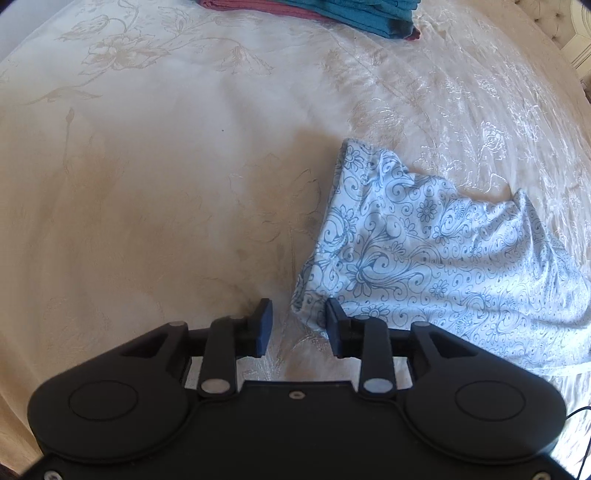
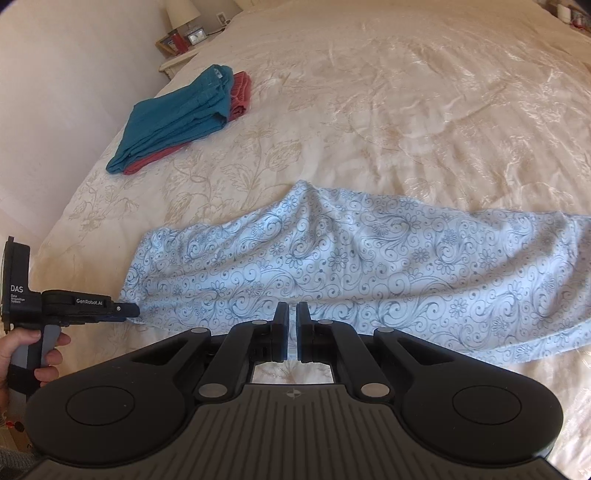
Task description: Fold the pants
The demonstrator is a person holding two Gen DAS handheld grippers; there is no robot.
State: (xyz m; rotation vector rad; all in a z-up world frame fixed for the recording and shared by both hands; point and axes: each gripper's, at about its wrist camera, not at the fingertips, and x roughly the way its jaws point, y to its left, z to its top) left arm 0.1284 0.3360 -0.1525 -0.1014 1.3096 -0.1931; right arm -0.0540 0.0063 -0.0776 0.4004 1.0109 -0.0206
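The pants [image 1: 424, 258] are light blue with a dark swirl-and-flower print. They lie crumpled lengthwise across the cream bedspread [image 1: 147, 184]. In the left wrist view my left gripper [image 1: 299, 325] is open and pointing steeply down. One end corner of the pants sits loosely between its blue pads, which do not press on it. In the right wrist view the pants [image 2: 332, 258] stretch from left to right. My right gripper [image 2: 293, 321] is shut on their near edge around mid-length. My left gripper [image 2: 129, 309] also appears there at the pants' left end, held by a hand [image 2: 37, 343].
A folded teal garment on a red one [image 2: 177, 114] lies at the far left of the bed, and is seen in the left wrist view as the folded stack [image 1: 351, 14]. A nightstand with a lamp [image 2: 181, 40] stands past the bed's corner. The bed's left edge runs near the left gripper.
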